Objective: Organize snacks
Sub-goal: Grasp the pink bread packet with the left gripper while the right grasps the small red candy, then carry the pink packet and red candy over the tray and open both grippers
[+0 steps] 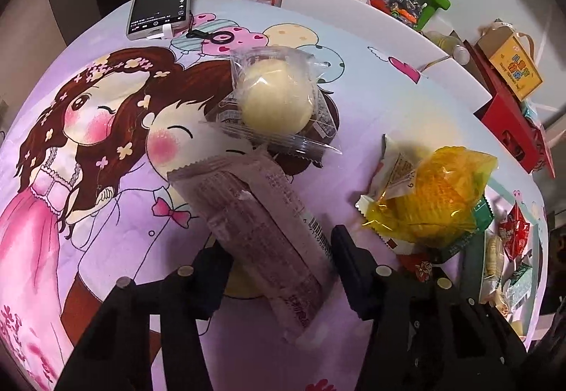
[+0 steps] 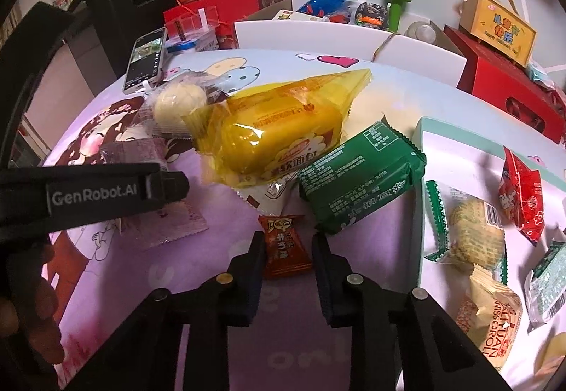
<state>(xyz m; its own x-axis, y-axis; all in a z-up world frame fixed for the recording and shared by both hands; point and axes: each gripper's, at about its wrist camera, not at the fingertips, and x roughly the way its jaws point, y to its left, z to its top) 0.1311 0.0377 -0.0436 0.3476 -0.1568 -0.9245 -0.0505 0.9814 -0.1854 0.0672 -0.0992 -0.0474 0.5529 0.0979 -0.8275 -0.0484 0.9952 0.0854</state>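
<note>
Sorting is partly done: several snacks lie in the tray [image 2: 421, 178] at right, while the right gripper [image 2: 288, 242] pinches an orange candy [image 2: 286, 247], the left gripper [image 1: 279, 256] straddles a purple wafer pack [image 1: 258, 231] with contact unclear, and the yellow bread pack [image 2: 283, 139] and green pack [image 2: 357, 175] remain on the worktop [image 2: 219, 214].

I am seeing open printed cloth [image 1: 106, 231] stretching from nine to eleven o'clock of my left claw [image 1: 283, 260], free for passing. At twelve the pale bun packet [image 1: 276, 93] is blocking the way; at two the yellow bread bag [image 1: 435, 193] is crowding in. Around my right claw [image 2: 288, 246], the green packet [image 2: 357, 175] is sitting close at one o'clock, and the tray rim [image 2: 421, 214] is walling off three.
</note>
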